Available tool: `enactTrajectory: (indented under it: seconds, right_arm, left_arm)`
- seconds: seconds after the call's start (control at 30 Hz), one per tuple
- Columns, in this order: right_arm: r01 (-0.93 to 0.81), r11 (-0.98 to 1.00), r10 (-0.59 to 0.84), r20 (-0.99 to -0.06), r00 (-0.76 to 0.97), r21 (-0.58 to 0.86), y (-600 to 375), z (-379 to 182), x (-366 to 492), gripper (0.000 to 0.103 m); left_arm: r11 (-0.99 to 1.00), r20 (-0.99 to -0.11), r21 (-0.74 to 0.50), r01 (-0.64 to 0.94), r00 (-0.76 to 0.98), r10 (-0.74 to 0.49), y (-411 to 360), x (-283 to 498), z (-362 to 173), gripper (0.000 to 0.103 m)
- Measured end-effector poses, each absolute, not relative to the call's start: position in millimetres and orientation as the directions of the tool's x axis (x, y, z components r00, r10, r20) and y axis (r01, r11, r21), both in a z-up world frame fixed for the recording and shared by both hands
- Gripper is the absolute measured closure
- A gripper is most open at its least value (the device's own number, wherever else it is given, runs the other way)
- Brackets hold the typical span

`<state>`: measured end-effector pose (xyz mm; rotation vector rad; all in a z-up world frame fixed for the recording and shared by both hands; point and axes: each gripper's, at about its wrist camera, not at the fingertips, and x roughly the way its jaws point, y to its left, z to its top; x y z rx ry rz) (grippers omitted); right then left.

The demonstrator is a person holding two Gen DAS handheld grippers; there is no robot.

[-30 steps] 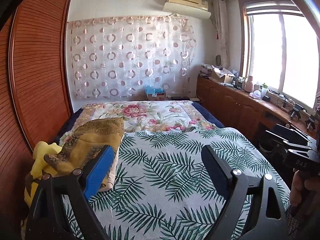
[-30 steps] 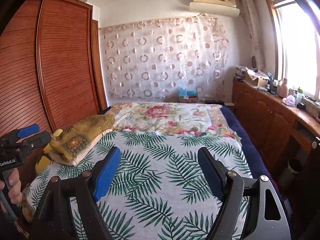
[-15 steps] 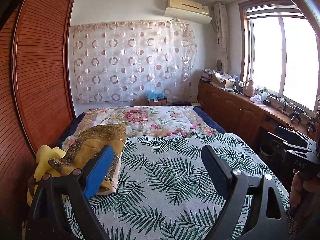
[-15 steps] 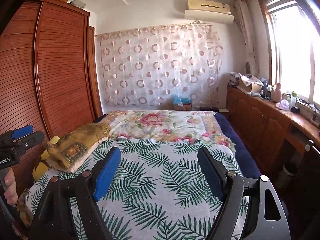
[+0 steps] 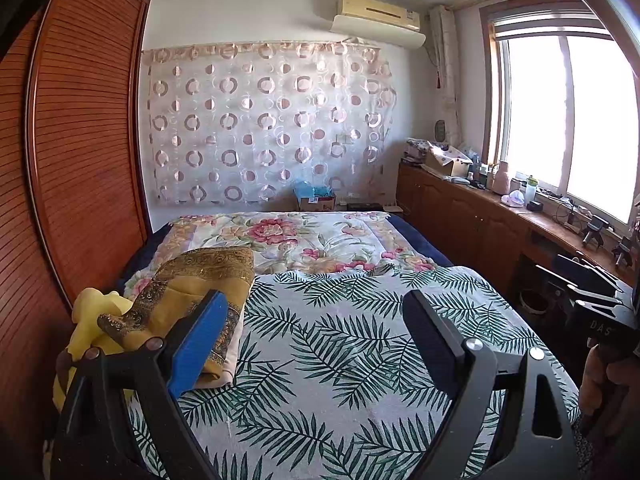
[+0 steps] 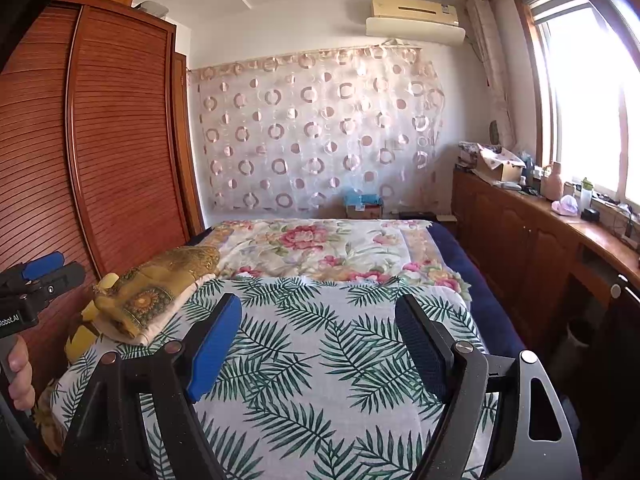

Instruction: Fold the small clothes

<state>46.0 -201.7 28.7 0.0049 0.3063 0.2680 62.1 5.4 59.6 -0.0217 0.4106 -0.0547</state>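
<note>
Over the bed: both tools have tipped up a bit since a second ago, more wall in view.
Left tool (image 5: 316, 334): fingers wide apart, holding nothing.
Right tool (image 6: 318, 340): same, spread and empty.
Clothes: mustard-gold patterned folded fabric pile (image 5: 200, 284) sits left of frame on the palm-leaf print bedspread (image 5: 340, 344), untouched.
Meaning: folding hasn't started, I'd say.

A home bedroom: quilt-covered bed (image 5: 332, 344), louvred wooden wardrobe (image 5: 80, 152), wall air conditioner (image 5: 380, 16), curtained window (image 5: 560, 120).
</note>
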Motion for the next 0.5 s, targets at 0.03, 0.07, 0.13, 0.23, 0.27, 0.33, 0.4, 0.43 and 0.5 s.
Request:
enactTrajectory:
  seconds: [0.03,0.07,0.13,0.23,0.27,0.33,0.4,0.43,0.5]
  right_arm:
    - [-0.259,0.965,0.261,-0.297,0.919,0.046,-202.4,29.0,46.7,0.022]
    - [-0.259,0.965,0.261,-0.297,0.918,0.046,-202.9,29.5,47.4,0.022]
    - [-0.259,0.965,0.261,-0.297,0.919,0.046,-203.3,29.4,48.1,0.022]
    - [-0.262,0.964,0.264,-0.297,0.918,0.046,-204.0,29.8,48.9,0.022]
    - [-0.261,0.964,0.263,-0.297,0.918,0.045,-203.4,29.0,48.1,0.022]
    - [-0.261,0.964,0.262,-0.296,0.918,0.045,-203.5,29.3,48.4,0.022]
    - [-0.262,0.964,0.264,-0.296,0.918,0.045,-203.8,28.3,48.3,0.022]
    - [-0.262,0.964,0.263,-0.296,0.918,0.044,-204.0,28.6,48.7,0.022]
    - [-0.262,0.964,0.263,-0.296,0.918,0.044,-204.2,28.8,49.0,0.022]
  left_arm:
    - [0.998,-0.398,-0.032,0.049,0.915,-0.058,5.5,62.1,59.7,0.013]
    - [0.998,-0.398,-0.031,0.049,0.916,-0.058,5.4,61.9,60.1,0.013]
    - [0.998,-0.398,-0.032,0.049,0.916,-0.057,5.5,62.0,59.7,0.013]
    - [0.998,-0.398,-0.033,0.049,0.915,-0.058,5.6,62.1,59.5,0.013]
    - [0.998,-0.398,-0.032,0.048,0.916,-0.057,5.5,62.0,59.6,0.013]
    - [0.998,-0.398,-0.033,0.049,0.915,-0.058,5.8,62.0,59.5,0.013]
    - [0.998,-0.397,-0.032,0.049,0.916,-0.058,5.7,61.9,59.5,0.013]
    - [0.998,-0.398,-0.032,0.049,0.916,-0.057,5.7,62.0,59.5,0.013]
    - [0.998,-0.398,-0.033,0.05,0.916,-0.059,5.8,61.9,59.4,0.013]
